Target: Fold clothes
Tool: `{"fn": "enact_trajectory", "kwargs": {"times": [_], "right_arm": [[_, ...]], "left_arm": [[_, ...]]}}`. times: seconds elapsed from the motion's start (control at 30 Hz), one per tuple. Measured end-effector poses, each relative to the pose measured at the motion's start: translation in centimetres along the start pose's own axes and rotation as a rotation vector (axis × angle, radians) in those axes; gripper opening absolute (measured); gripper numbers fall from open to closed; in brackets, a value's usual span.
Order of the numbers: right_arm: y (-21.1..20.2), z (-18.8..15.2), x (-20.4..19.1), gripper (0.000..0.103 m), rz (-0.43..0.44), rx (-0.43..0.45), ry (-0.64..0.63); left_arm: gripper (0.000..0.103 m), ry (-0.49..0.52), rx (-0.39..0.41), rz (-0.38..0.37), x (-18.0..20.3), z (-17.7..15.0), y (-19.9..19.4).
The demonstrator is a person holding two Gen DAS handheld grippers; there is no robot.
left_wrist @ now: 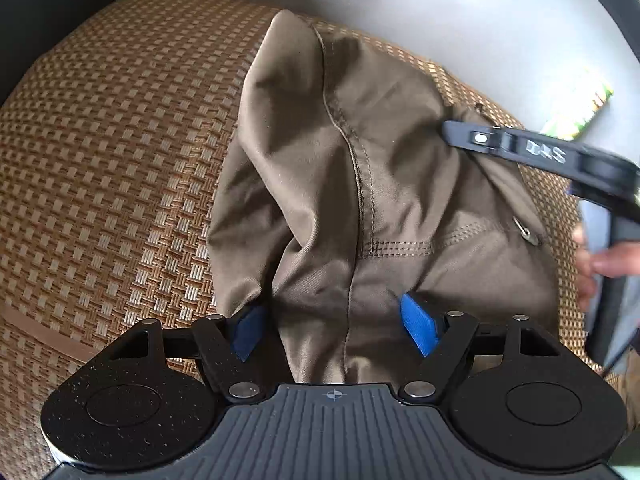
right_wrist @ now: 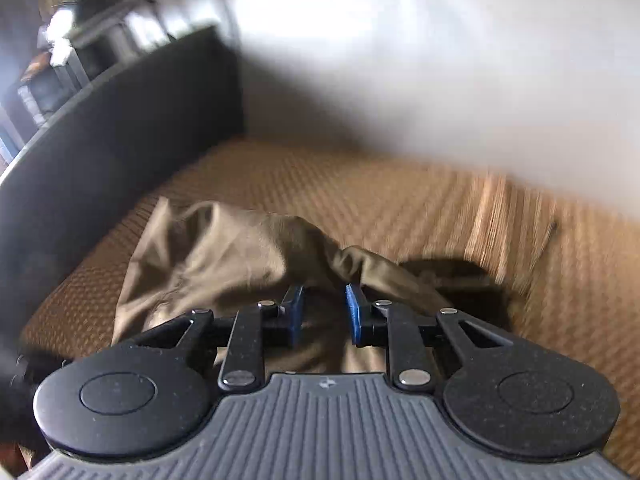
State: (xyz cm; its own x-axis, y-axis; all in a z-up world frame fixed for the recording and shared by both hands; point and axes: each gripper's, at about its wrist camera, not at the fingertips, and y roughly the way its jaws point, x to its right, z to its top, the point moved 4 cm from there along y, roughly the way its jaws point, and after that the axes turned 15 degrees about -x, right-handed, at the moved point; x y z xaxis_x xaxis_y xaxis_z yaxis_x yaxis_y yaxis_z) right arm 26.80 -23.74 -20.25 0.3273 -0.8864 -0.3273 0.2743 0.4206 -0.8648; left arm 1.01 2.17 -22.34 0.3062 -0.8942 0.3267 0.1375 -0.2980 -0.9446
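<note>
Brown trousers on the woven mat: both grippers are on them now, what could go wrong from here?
1. The left gripper stands wide open around a thick bunched fold of the brown cotton trousers, so closing may catch several layers.
2. The right gripper view is motion-blurred and its pads look apart, so its hold on the cloth is doubtful.

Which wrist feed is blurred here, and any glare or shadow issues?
Right wrist view: heavy motion blur, the woven mat streaked, background smeared, a dark shadow on the mat just right of the tongs. Left wrist view: sharp, stitching on the brown garment crisp, strong fisheye bending at the edges, and the pale wall bright, top right.
</note>
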Motion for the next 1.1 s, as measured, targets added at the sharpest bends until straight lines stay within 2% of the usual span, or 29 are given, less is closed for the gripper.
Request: {"fn": "enact_trajectory", "kwargs": {"times": [0.07,0.17,0.23,0.3,0.37,0.43,0.5,0.53,0.6,0.67,0.73,0.93,1.03,1.1], "right_arm": [[1.7,0.4,0.9,0.021,0.037,-0.026,0.089],[1.7,0.7,0.8,0.023,0.045,-0.033,0.111],[-1.0,0.3,0.3,0.028,0.061,-0.016,0.086],[-5.1,-1.6,-0.3,0.046,0.071,0.051,0.035],[-9.1,-3.7,-1.0,0.049,0.076,0.113,-0.017],[-11.2,-7.4,-1.4,0.049,0.046,0.125,-0.048],[-10.2,-9.8,-2.0,0.049,0.026,0.083,-0.060],[-9.3,-11.3,-2.3,0.049,0.020,0.045,-0.060],[-7.4,-13.7,-2.7,0.053,0.025,0.000,-0.037],[-5.9,-15.3,-3.4,0.054,-0.015,0.022,-0.093],[-5.5,-15.5,-4.0,0.055,-0.053,0.047,-0.143],[-5.2,-16.7,-4.1,0.055,-0.065,0.097,-0.171],[-5.2,-16.1,-3.9,0.056,-0.038,0.082,-0.164],[-5.4,-15.8,-3.6,0.057,-0.018,0.068,-0.156]], "left_arm": [[0.078,-0.024,0.005,-0.012,-0.2,0.2,0.2],[0.075,-0.032,-0.001,-0.018,-0.3,-0.3,-0.6],[0.069,-0.046,0.012,-0.044,-0.5,-1.2,-2.8],[0.068,-0.023,0.047,-0.036,-0.1,-2.8,-5.7],[0.068,0.042,0.079,-0.004,1.1,-4.8,-7.5],[0.069,0.088,0.071,0.050,2.2,-6.4,-7.0],[0.068,0.101,0.053,0.100,2.4,-7.7,-5.7],[0.067,0.065,0.039,0.102,1.5,-8.1,-4.6],[0.072,-0.025,0.020,0.073,-0.8,-8.7,-2.1],[0.072,-0.075,0.036,0.023,-2.2,-9.0,-0.8],[0.074,-0.064,0.058,0.012,-2.6,-9.3,-0.4],[0.076,-0.093,0.084,-0.029,-3.6,-9.7,0.1],[0.078,-0.109,0.079,-0.014,-3.0,-9.7,-0.6],[0.082,-0.125,0.099,-0.017,-2.4,-9.8,-2.6]]}}
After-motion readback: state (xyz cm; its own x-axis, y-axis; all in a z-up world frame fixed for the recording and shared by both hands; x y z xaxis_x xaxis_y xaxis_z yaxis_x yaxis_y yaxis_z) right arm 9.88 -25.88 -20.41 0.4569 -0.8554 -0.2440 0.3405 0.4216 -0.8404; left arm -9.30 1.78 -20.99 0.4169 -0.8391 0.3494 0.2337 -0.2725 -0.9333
